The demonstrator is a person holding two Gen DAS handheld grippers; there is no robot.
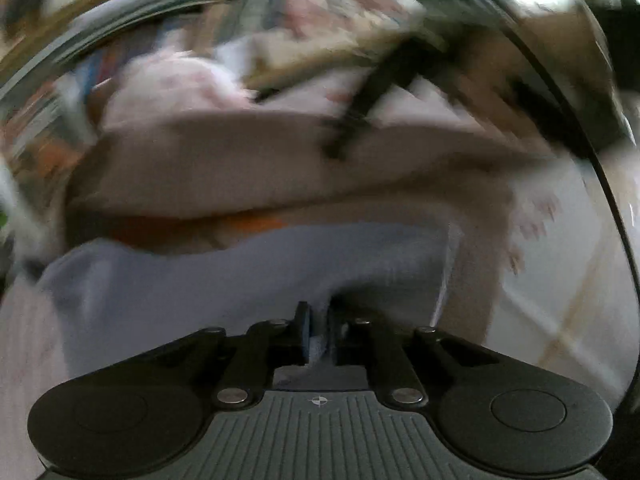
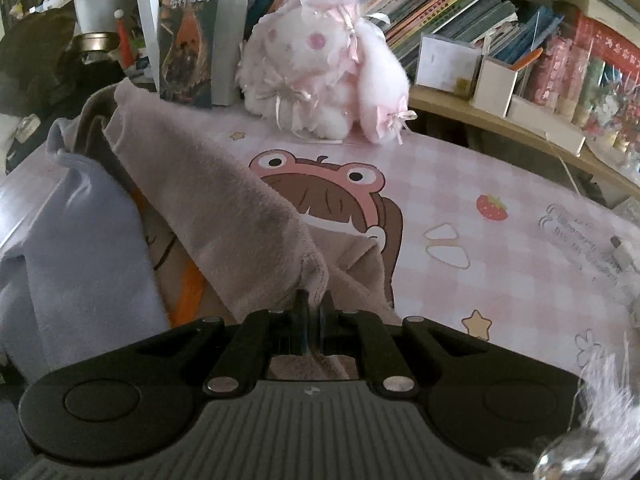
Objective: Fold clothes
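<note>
A taupe fleece garment [image 2: 216, 204] with a lavender sleeve or panel [image 2: 76, 248] lies on the pink checked cartoon sheet [image 2: 480, 184]. My right gripper [image 2: 314, 308] is shut on a corner of the taupe fabric and holds it up, so a fold runs back to the left. In the blurred left wrist view, my left gripper [image 1: 318, 322] is shut on the lavender fabric [image 1: 200, 280]; the taupe part [image 1: 248, 160] stretches across beyond it. An orange patch [image 2: 186, 292] shows under the folds.
A pink and white plush toy [image 2: 320, 68] sits at the back of the sheet before a bookshelf [image 2: 440, 4]. An upright book [image 2: 186, 40] stands left of it. A wooden ledge with small boxes [image 2: 496, 84] runs along the right.
</note>
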